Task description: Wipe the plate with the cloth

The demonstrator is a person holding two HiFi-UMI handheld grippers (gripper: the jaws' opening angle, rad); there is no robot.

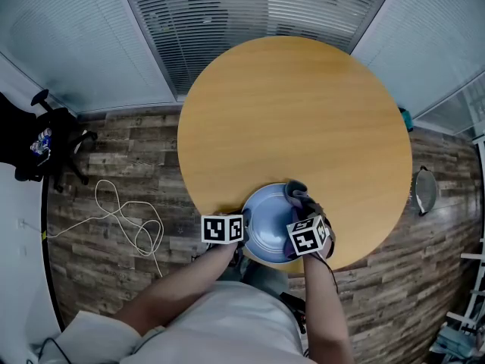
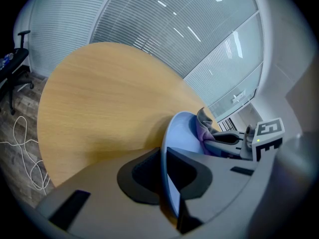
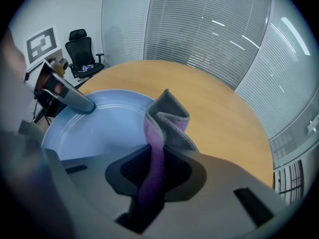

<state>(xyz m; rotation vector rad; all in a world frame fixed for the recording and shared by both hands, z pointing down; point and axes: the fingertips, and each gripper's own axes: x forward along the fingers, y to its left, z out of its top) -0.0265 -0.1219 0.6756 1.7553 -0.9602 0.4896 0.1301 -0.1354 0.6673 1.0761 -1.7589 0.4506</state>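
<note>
A light blue plate (image 1: 267,220) rests at the near edge of the round wooden table (image 1: 303,112), tilted up on edge as the left gripper view shows. My left gripper (image 1: 244,232) is shut on the plate's left rim (image 2: 164,158), the thin edge pinched between its pads. My right gripper (image 1: 301,220) is shut on a grey and purple cloth (image 3: 164,128), which stands bunched above the jaws and lies against the plate's right side (image 3: 99,128). From the left gripper view the cloth (image 2: 205,126) shows at the plate's far rim.
A black office chair (image 1: 42,139) stands at the far left on the wood floor, with a white cable (image 1: 125,218) looped beside it. Blinds and glass walls ring the room. A round metal object (image 1: 424,189) sits on the floor at the right.
</note>
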